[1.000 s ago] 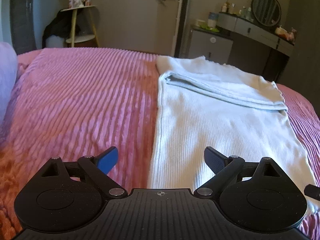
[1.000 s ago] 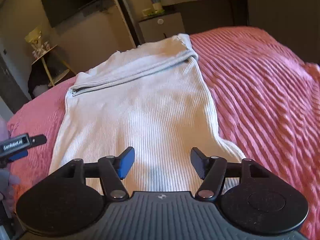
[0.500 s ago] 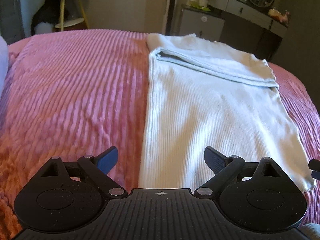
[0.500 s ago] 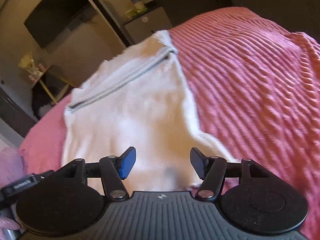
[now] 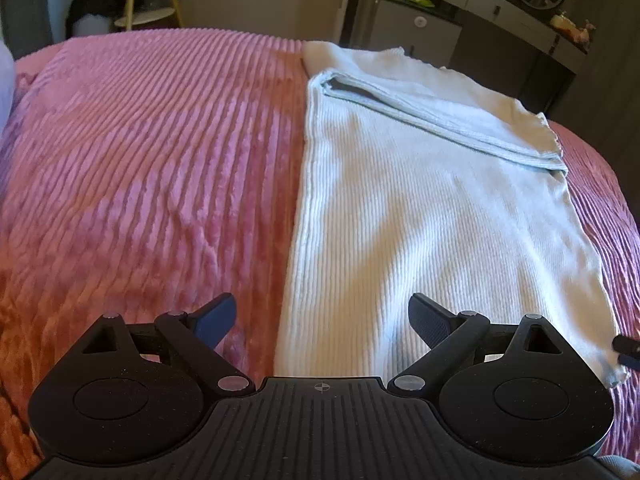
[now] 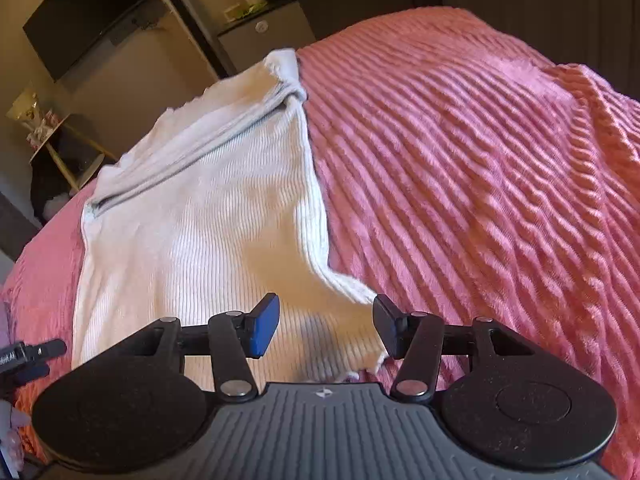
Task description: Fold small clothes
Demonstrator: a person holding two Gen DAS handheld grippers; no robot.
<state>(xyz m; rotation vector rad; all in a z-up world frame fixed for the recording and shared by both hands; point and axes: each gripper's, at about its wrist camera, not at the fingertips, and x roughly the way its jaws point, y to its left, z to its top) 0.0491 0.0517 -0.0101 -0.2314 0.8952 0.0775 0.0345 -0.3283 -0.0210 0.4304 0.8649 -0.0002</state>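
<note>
one fold lies across the far end of the pale ribbed knit garment [image 5: 432, 208] on the pink ribbed bedspread [image 5: 152, 152]; near-hem folds remain, left gripper [image 5: 322, 322] and right gripper [image 6: 326, 330] both spread wide, holding nothing.

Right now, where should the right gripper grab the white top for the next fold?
Take the near right hem corner of the white top. It flares out and lifts a little off the pink bedspread, so one finger could probably slide under. Come in low from the near edge; the open right gripper already straddles that corner. The far end is already folded over.
</note>
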